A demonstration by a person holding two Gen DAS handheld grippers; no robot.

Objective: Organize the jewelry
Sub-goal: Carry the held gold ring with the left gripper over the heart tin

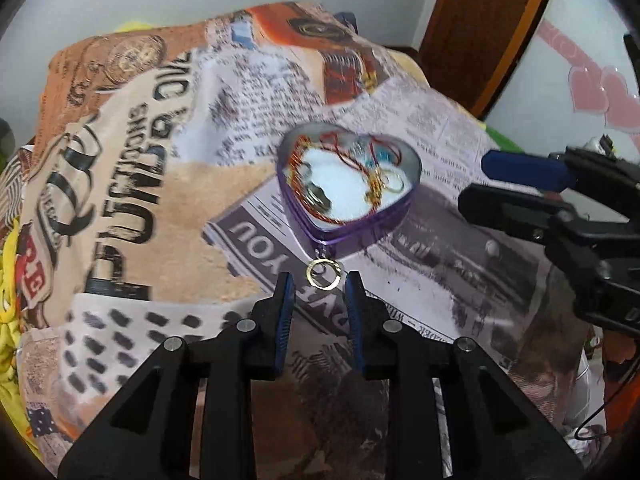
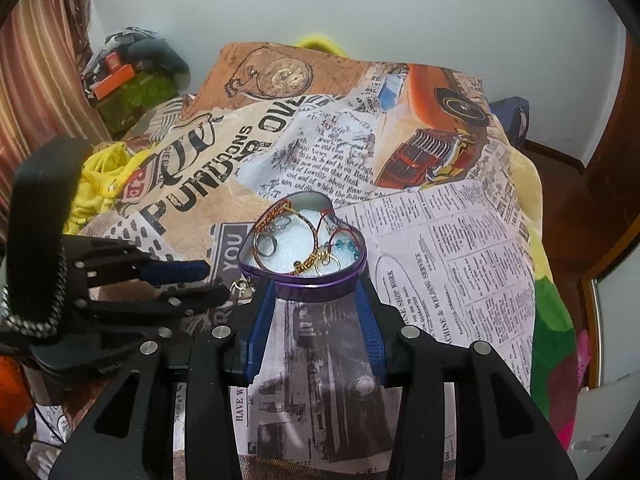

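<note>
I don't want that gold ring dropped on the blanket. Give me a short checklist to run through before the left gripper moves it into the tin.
1. Ring between the left gripper pads: ok.
2. Pads pressing firmly on ring: cannot tell.
3. Heart tin open: ok.
4. Free space on the tin's white lining: ok, middle is bare.
5. Right gripper clear of the tin: not ok, its open jaws flank the near rim.
6. Tin sitting flat on the blanket: cannot tell.
</note>
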